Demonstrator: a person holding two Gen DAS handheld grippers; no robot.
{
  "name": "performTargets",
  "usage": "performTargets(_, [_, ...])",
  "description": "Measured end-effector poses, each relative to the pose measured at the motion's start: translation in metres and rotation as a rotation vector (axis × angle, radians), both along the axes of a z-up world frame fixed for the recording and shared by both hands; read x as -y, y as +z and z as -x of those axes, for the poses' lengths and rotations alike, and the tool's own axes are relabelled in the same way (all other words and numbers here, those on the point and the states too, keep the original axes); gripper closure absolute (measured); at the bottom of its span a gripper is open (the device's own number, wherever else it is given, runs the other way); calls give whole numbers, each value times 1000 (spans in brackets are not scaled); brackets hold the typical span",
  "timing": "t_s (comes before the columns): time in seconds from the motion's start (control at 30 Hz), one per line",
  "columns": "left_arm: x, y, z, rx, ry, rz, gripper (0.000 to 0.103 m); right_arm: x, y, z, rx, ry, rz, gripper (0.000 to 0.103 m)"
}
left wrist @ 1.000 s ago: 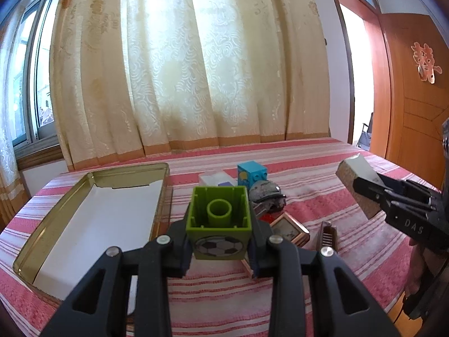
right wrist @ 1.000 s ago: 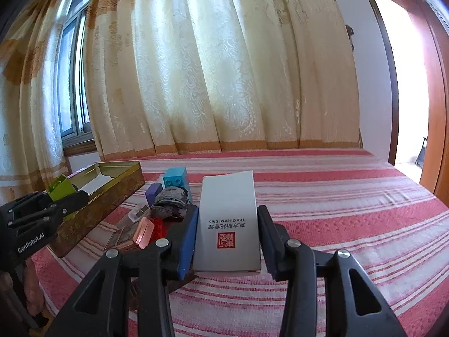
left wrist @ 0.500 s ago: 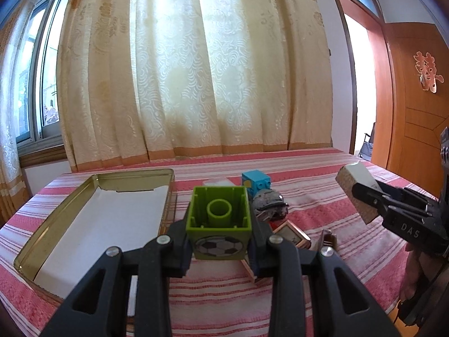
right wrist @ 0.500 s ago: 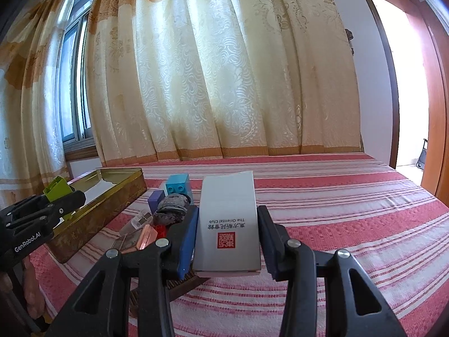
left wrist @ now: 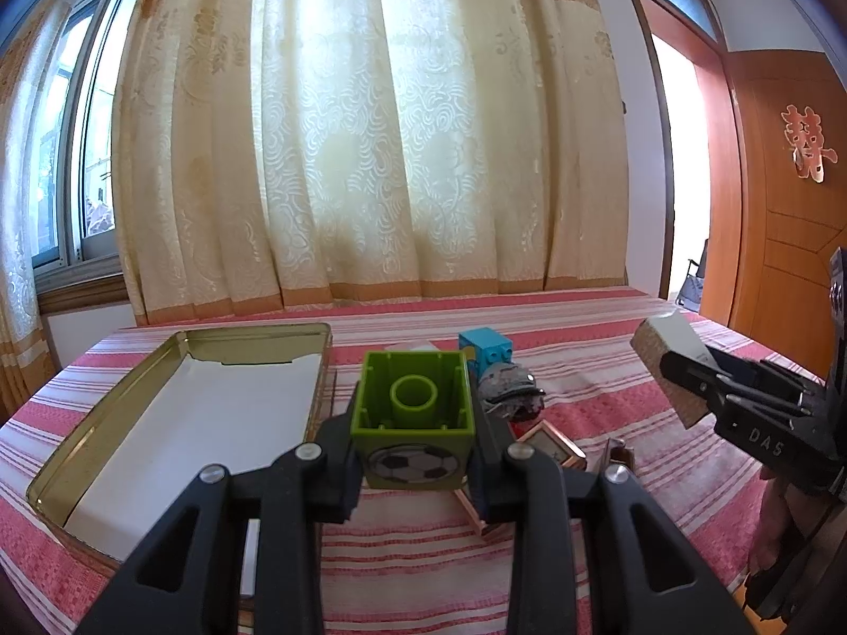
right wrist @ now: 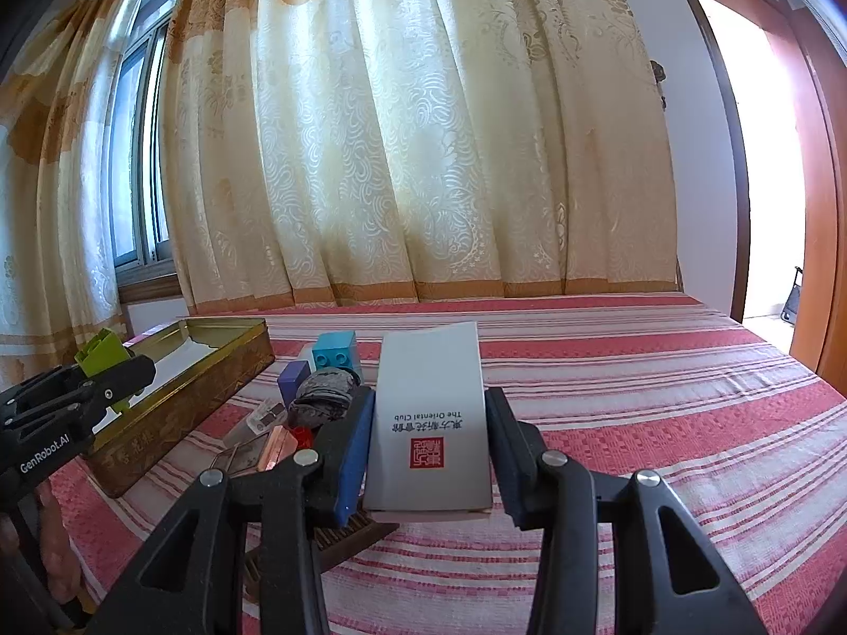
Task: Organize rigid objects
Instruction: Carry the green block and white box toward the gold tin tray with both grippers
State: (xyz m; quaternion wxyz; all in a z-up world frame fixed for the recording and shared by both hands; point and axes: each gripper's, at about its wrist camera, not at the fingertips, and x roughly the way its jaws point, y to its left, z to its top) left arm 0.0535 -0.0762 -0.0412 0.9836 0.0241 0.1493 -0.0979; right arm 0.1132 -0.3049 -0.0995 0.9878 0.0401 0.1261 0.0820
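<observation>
My left gripper (left wrist: 415, 423) is shut on a green toy block (left wrist: 413, 413) with a football picture, held above the striped table beside the open gold tin (left wrist: 254, 333). My right gripper (right wrist: 429, 423) is shut on a white box (right wrist: 431, 413) with a red seal, also held off the table. In the right wrist view the left gripper (right wrist: 106, 370) and green block (right wrist: 100, 352) hang at the tin's (right wrist: 212, 386) near corner. The left wrist view shows the right gripper (left wrist: 683, 375) with the box (left wrist: 667, 338) at the right.
A small heap lies between the grippers: a blue block (right wrist: 333, 346), a purple block (right wrist: 293, 375), a grey crumpled thing (right wrist: 323, 394), a copper frame (left wrist: 550, 442), a clear plastic piece (right wrist: 262, 415) and a dark comb (right wrist: 339, 540). White paper lines the tin. Curtains hang behind the table.
</observation>
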Motion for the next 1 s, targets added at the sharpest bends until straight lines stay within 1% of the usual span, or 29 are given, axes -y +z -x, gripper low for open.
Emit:
performTargets(0.13, [-1, 1, 0, 2, 2, 3, 73, -4, 0, 0, 6, 4, 9, 59])
performTargets(0.37, [-9, 3, 0, -10, 8, 35, 73, -12, 1, 1, 9, 14, 22, 59])
performTargets(0.53, [-10, 3, 1, 4, 35, 11, 73, -19, 1, 1, 9, 22, 29, 59])
performTargets(0.77, [-30, 3, -2, -8, 71, 42, 73, -38, 2, 1, 2, 54, 42, 59])
performTargets(1.0, [-40, 3, -4, -11, 87, 50, 73, -60, 3, 2, 6, 97, 61, 59])
